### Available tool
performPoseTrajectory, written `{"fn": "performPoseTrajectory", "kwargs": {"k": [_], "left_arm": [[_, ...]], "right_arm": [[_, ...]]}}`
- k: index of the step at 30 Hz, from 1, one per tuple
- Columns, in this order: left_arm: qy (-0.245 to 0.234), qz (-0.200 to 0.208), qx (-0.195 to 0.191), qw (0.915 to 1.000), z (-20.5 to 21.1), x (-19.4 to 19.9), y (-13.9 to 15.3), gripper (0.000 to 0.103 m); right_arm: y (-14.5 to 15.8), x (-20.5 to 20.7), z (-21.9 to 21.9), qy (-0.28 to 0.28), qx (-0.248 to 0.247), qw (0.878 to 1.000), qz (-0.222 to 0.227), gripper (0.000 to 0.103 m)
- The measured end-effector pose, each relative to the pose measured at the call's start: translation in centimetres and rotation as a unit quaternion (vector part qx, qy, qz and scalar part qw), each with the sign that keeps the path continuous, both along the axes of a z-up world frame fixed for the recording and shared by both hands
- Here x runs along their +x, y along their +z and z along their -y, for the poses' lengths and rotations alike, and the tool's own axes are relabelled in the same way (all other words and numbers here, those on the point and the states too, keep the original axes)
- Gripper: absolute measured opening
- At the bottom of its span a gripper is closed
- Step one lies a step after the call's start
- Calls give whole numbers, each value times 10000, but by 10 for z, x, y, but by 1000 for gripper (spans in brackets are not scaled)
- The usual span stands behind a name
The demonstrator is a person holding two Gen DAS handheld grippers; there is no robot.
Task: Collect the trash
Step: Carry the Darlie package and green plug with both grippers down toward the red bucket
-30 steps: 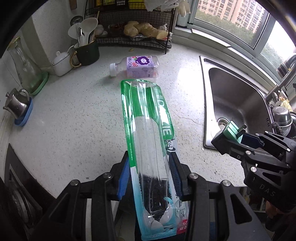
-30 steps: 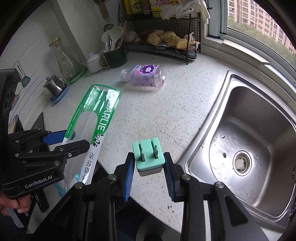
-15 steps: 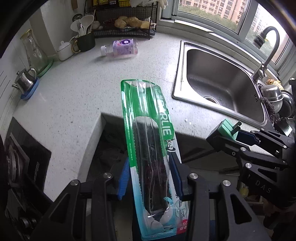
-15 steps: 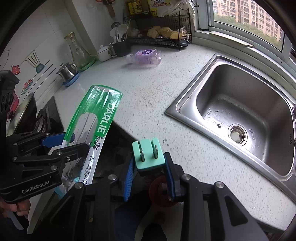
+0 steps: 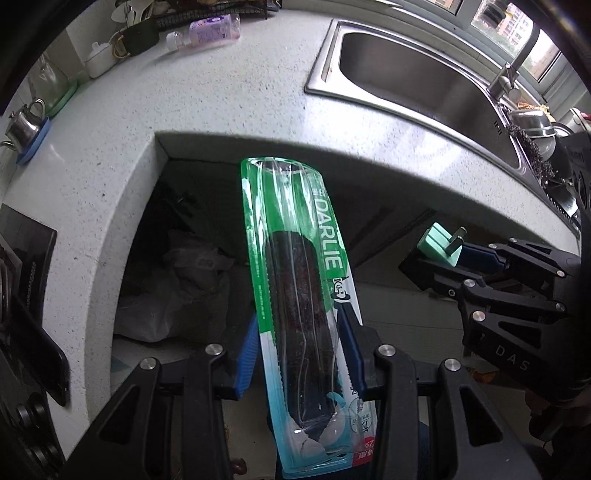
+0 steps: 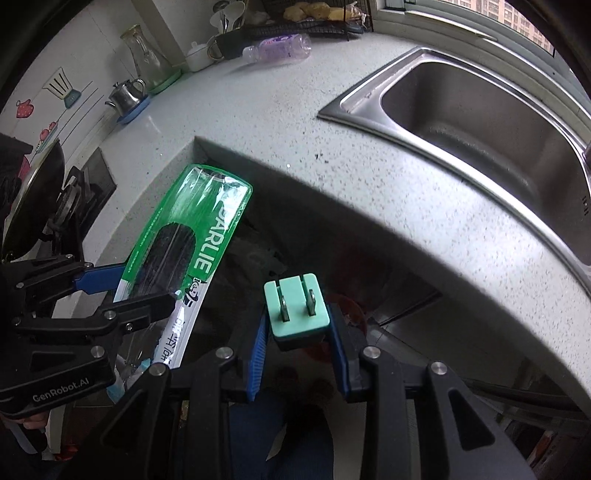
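My left gripper (image 5: 301, 350) is shut on a long green and clear Darlie toothbrush package (image 5: 299, 266), which also shows in the right wrist view (image 6: 184, 254). My right gripper (image 6: 297, 350) is shut on a mint-green plug adapter (image 6: 295, 312) with two metal prongs; it also shows in the left wrist view (image 5: 441, 245). Both are held off the counter, over the dark space below its edge, where a bin with a crumpled plastic bag (image 5: 173, 295) sits. A purple-label plastic bottle (image 5: 208, 31) lies on the far counter.
The speckled white countertop (image 5: 229, 96) curves around the front edge. A steel sink (image 6: 491, 114) is to the right, with a faucet (image 5: 506, 70). A kettle (image 6: 127, 96), glass carafe, mug of utensils and wire rack stand at the back. A stove (image 6: 55, 206) is at left.
Both grippers have pulled back from over the counter and dropped lower, past its front edge, still holding their items. The bin under the counter has come into view.
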State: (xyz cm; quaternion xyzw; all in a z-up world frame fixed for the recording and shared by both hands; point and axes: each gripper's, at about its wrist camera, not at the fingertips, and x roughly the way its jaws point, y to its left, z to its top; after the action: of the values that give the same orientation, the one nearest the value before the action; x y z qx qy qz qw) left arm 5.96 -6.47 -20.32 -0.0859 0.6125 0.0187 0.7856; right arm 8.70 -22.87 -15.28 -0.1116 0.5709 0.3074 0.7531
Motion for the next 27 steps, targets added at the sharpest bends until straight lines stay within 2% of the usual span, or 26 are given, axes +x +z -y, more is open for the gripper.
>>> {"fn": "performPoseTrajectory", "kwargs": {"k": [7, 10, 13, 17, 21, 27], "left_arm": [[-207, -472, -118, 9986, 9, -3, -54, 38], [-228, -633, -419, 9969, 8, 2, -83, 38], [-284, -765, -361, 9960, 8, 7, -117, 38], [-314, -938, -493, 9939, 7, 11, -163, 39], [-322, -1103, -786, 9903, 5, 16, -217, 39], [-460, -1387, -822, 9858, 8, 24, -305, 39]], "right_arm": [[-37, -1, -5, -80, -146, 9996, -224, 29], [-61, -3, -5, -108, -258, 9991, -329, 29], [-89, -1, -9, -200, -332, 9981, -473, 29], [-133, 1, -13, -217, -438, 9967, -642, 29], [-182, 5, -19, -280, -473, 9956, -759, 29], [-267, 16, -36, -400, -562, 9938, -876, 29]]}}
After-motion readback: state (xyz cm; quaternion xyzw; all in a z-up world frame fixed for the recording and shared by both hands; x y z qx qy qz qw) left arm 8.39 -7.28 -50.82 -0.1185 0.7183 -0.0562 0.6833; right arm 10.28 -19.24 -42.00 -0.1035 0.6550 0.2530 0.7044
